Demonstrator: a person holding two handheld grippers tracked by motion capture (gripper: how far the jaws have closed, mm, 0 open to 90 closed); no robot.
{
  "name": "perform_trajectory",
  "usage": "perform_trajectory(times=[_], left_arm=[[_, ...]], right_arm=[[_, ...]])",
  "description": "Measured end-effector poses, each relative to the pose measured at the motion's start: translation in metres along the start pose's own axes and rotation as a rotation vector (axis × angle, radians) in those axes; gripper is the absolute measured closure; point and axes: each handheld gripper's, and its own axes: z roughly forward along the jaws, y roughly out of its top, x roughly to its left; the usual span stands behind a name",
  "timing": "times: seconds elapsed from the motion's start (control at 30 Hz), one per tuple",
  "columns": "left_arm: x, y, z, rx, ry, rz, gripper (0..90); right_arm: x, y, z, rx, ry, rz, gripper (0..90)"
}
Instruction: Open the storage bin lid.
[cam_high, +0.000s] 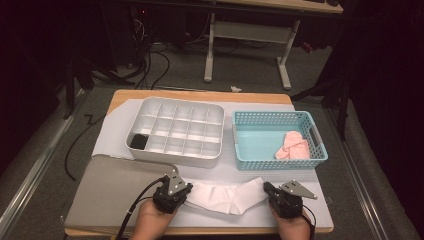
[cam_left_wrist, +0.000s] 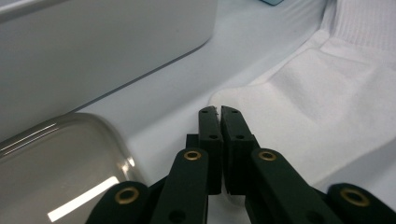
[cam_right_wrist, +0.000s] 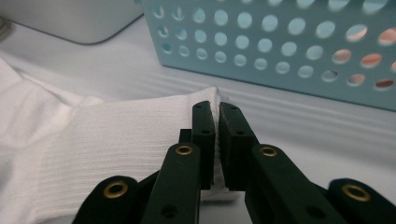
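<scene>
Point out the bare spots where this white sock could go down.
Free: most of the blue basket left of the pink cloth; the organizer cells, except the near-left one with a dark item; the grey lid. Crowded: the front edge, where both grippers pinch the white sock.

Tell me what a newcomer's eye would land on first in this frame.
The white sock stretched along the table's near edge, with the left gripper pinching one end and the right gripper the other, jaws shut on the fabric. Behind it sit a white compartment tray and, to its right, a blue basket holding something pink.
</scene>
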Motion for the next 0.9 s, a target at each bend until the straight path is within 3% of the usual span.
perform_trajectory(times=[0.13,0.2,0.27,0.33,0.5,0.63,0.67,0.77,0.9], left_arm=[[0.001,-0.006,-0.003,0.011,0.000,-0.006,87.8],[-0.002,-0.008,-0.013,-0.036,0.008,0.001,87.7],[-0.004,-0.007,-0.014,-0.033,0.001,0.007,87.6],[-0.006,-0.008,-0.013,-0.032,0.011,0.019,87.6],[-0.002,-0.011,-0.007,0.000,0.006,-0.002,87.0],[-0.001,-0.010,-0.006,0.002,-0.002,-0.011,78.7],[-0.001,-0.009,-0.006,-0.001,-0.004,-0.019,74.7],[-0.001,-0.008,-0.006,-0.006,-0.003,-0.026,67.7],[-0.002,-0.008,-0.007,-0.007,-0.007,-0.035,64.8]], right_arm=[[-0.002,0.001,0.002,-0.001,-0.009,0.007,85.1],[-0.004,0.000,-0.001,-0.030,-0.024,0.014,85.2],[-0.007,0.002,-0.005,-0.050,-0.021,0.031,85.2],[-0.008,0.002,-0.006,-0.050,-0.021,0.042,85.2],[-0.004,-0.003,-0.001,-0.005,0.002,0.037,83.6],[-0.008,-0.005,0.002,0.017,0.015,0.057,76.8],[-0.008,-0.005,0.000,0.019,0.030,0.070,69.4],[-0.007,-0.006,0.000,0.034,0.040,0.073,62.7],[-0.008,-0.012,0.000,0.078,0.037,0.097,53.4]])
